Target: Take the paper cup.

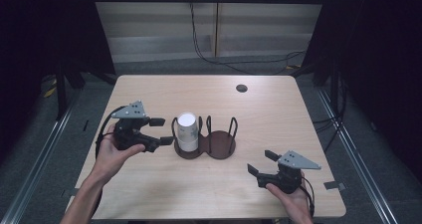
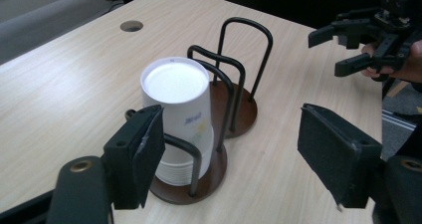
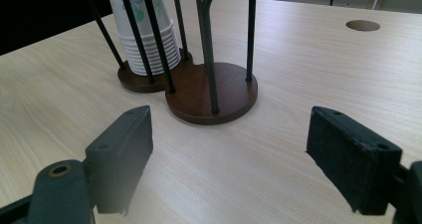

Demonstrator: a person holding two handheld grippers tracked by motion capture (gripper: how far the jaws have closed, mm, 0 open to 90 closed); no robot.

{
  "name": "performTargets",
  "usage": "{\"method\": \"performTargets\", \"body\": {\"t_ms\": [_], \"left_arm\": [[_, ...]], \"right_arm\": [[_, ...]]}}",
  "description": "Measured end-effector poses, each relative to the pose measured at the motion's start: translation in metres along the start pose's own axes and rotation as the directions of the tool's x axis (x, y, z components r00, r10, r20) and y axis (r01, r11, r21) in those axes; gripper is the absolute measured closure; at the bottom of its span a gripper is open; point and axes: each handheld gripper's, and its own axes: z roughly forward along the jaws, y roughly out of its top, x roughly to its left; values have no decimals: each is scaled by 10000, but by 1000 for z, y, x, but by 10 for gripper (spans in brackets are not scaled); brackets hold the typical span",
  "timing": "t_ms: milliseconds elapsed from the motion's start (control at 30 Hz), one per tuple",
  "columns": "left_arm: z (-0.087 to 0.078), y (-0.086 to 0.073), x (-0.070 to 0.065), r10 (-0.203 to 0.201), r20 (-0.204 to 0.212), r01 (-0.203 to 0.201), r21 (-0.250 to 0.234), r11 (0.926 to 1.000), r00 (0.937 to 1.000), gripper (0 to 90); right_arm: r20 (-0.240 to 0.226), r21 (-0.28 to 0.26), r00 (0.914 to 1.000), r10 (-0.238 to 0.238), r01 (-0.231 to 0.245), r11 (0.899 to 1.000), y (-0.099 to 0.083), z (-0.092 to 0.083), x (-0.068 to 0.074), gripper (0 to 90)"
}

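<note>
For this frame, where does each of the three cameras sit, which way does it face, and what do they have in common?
High view: above the person's side, looking forward and down on the table; both forearms, left gripper and right gripper show.
Left gripper view: rides the left gripper, facing the cup stack in the holder; open jaws, empty, with the right gripper beyond.
Right gripper view: rides the right gripper, low over the table, facing the holder; open jaws, empty.
Shared: all three show the cup stack and holder.

I see a light wood table [image 1: 149,194] w/ a round hole [image 1: 242,88] near its far edge. Black cables [image 1: 234,64] lie on the floor [image 1: 149,67] behind the table.
</note>
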Motion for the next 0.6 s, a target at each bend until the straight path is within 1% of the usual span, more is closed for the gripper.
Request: {"method": "performTargets", "body": {"t_ms": [100,133,233,300,367,400,467,533,600], "left_arm": [[2,4,2,29,-17,-28,259,9997,10000,248],[2,5,4,-33,20,32,295,9996,10000,239],[5,8,7,-103,-157,108,344,9994,9998,212],[7,10,10,-131,-111,137,554,9984,9999,210],[9,12,13,-17,-207,33,769,9970,9998,210],[10,13,14,-30,-216,49,864,9962,9998,210],[12,15,16,54,-184,-36,964,9953,9998,210],[14,16,18,25,-127,-12,1002,9950,9999,213],[16,18,19,71,-179,-51,1123,9937,9998,222]], "right_arm": [[-33,24,10000,15,-15,10000,0,0,0,180],[-54,20,10000,3,-3,10000,0,1,0,180],[-104,64,9999,-38,38,10000,0,1,1,180],[-130,76,9999,-56,57,10000,0,2,1,180],[-141,80,9999,-73,75,9999,0,1,1,179],[-158,82,9998,-98,99,9999,0,1,1,179],[-144,103,9998,-132,133,9999,0,1,1,179],[-131,89,9999,-43,44,10000,0,1,0,180],[-149,112,9999,-56,58,9999,0,0,0,180]]}}
